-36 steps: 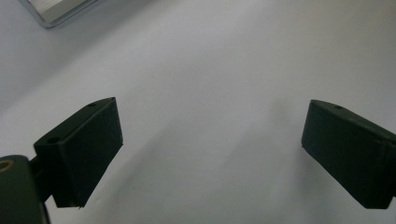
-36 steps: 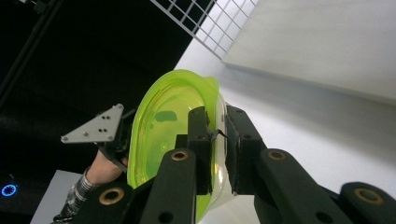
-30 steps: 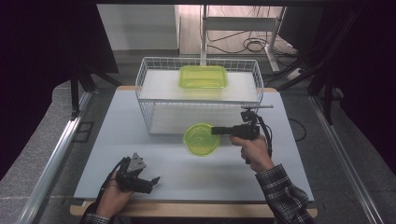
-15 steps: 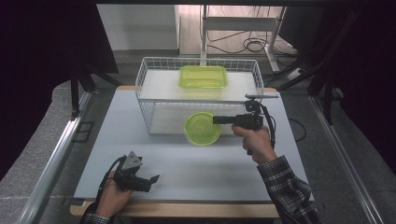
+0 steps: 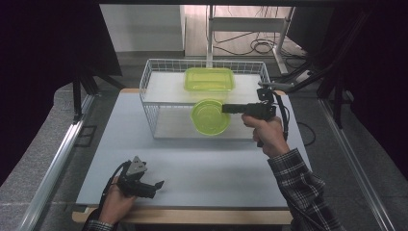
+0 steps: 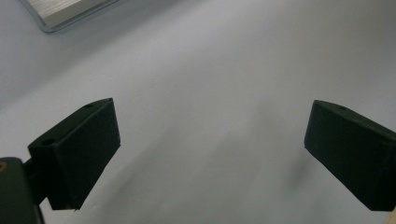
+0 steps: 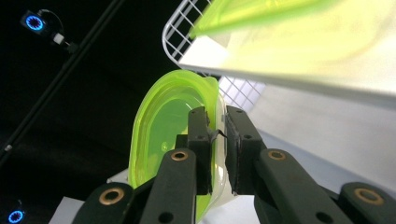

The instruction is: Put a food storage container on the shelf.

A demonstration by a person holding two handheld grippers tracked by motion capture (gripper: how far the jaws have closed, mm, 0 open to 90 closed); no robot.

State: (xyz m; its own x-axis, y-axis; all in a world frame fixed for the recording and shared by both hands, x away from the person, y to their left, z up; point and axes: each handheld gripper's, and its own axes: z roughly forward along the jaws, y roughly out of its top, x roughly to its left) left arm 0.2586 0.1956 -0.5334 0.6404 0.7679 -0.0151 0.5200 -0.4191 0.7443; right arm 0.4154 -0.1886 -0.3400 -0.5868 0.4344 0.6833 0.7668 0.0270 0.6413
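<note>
Gripping round green bowl (image 5: 210, 117) by its rim, right gripper (image 5: 230, 108) level, left gripper (image 5: 153, 185) resting low

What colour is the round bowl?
Bright see-through lime green; the round bowl shows best in the high view.

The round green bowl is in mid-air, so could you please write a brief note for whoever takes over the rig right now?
Right tongs: shut on the rim of the round green bowl, held in the air in front of the wire basket.
Left tongs: open, holding nothing, low over the table near its front edge.
Done: bowl gripped and off the table; a rectangular green container already lies in the basket.
Left: probably carry the bowl over the basket wall and release it inside.
</note>
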